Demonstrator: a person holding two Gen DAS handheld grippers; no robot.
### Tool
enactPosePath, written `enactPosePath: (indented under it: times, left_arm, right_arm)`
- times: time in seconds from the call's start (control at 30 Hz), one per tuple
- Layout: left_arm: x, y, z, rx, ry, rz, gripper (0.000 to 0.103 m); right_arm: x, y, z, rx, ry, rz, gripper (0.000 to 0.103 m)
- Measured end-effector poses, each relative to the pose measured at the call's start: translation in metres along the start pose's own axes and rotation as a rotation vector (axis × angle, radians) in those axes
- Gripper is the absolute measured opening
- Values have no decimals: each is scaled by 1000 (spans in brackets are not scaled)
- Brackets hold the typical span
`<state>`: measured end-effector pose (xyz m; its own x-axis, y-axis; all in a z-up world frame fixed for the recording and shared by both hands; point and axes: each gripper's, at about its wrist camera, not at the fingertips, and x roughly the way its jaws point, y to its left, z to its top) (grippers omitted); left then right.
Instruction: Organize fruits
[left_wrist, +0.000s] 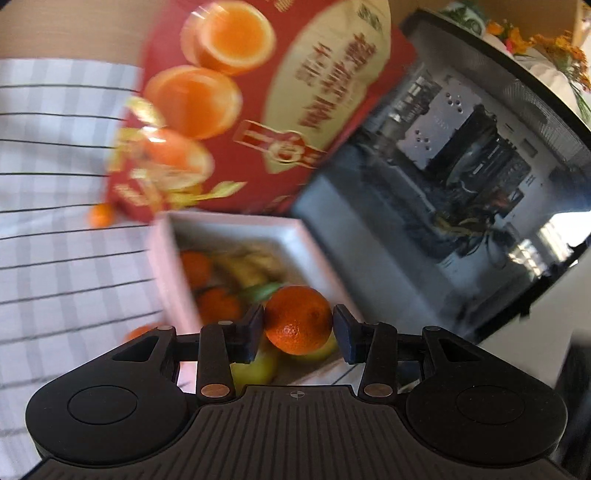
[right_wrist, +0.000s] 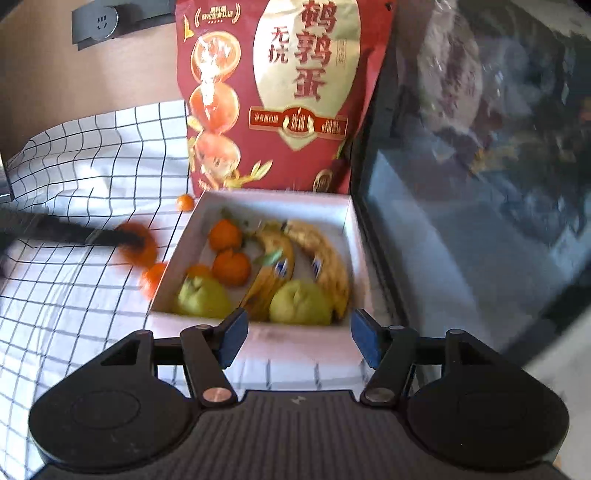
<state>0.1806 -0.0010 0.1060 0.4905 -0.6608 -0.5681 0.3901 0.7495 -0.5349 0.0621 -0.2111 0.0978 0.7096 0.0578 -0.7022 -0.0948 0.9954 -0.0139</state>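
My left gripper (left_wrist: 298, 326) is shut on a tangerine (left_wrist: 298, 317), and holds it above the near end of a white box (left_wrist: 236, 221). In the right wrist view that tangerine (right_wrist: 142, 251) is an orange blur at the tip of a dark arm, left of the box (right_wrist: 273, 199). Inside the box lie two bananas (right_wrist: 321, 254), two green pears (right_wrist: 299, 304) and tangerines (right_wrist: 232, 267). My right gripper (right_wrist: 299, 332) is open with nothing between its fingers, just short of the box's near wall.
A red snack bag (right_wrist: 280, 92) stands behind the box. A dark glass-sided computer case (right_wrist: 480, 184) walls off the right side. Two loose tangerines (right_wrist: 151, 280) (right_wrist: 184, 202) lie on the checked cloth (right_wrist: 92, 147) left of the box.
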Motion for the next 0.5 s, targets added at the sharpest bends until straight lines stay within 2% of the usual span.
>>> enactPosePath:
  times: [0.13, 0.23, 0.3, 0.4, 0.5]
  left_arm:
    - [60, -13, 29, -8, 68, 5, 46]
    - [95, -17, 38, -30, 126, 12, 45]
    - [99, -16, 41, -48, 112, 21, 45]
    - [89, -9, 45, -79, 82, -4, 45]
    - [68, 1, 49, -63, 32, 51, 45]
  right_arm:
    - [0, 1, -16, 21, 12, -9, 62]
    - [-1, -3, -24, 48, 23, -10, 62]
    - [-1, -6, -29, 69, 39, 2, 62]
    - [1, -11, -36, 77, 59, 8, 62]
    - [9, -14, -41, 87, 88, 13, 63]
